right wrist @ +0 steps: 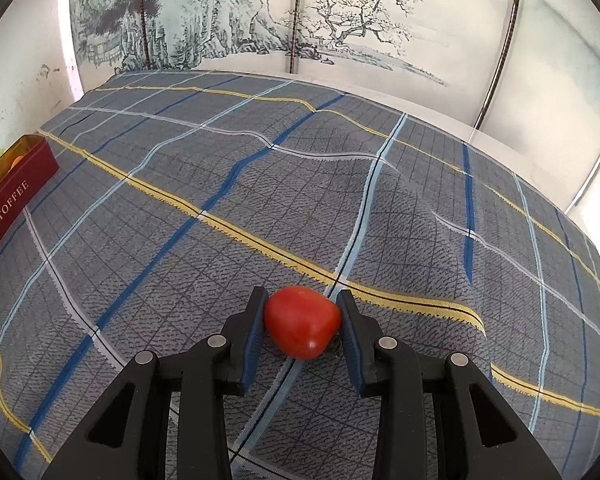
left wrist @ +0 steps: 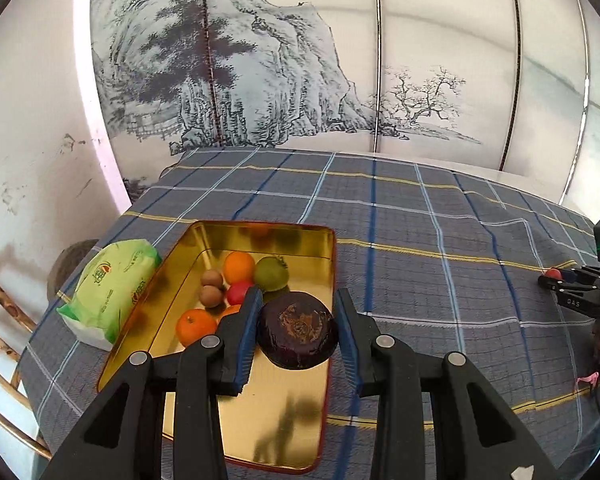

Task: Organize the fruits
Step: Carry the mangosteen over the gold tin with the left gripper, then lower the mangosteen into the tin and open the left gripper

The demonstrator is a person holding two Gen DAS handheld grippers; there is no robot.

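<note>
In the left wrist view a gold tin (left wrist: 256,412) with red sides lies on the plaid cloth. It holds oranges (left wrist: 239,266), a green fruit (left wrist: 271,273), a small red fruit (left wrist: 238,292) and two brown nuts (left wrist: 211,288). My left gripper (left wrist: 298,330) is shut on a dark purple fruit (left wrist: 298,330) and holds it over the tin's right side. In the right wrist view my right gripper (right wrist: 302,322) is shut on a red fruit (right wrist: 302,322) that sits low over the cloth. That gripper also shows at the far right of the left wrist view (left wrist: 556,278).
A green tissue pack (left wrist: 108,288) lies left of the tin. The tin's red side (right wrist: 16,188) shows at the left of the right wrist view. The cloth (right wrist: 260,184) is wrinkled. A painted screen stands behind the table. A bamboo chair (left wrist: 0,320) is at the left.
</note>
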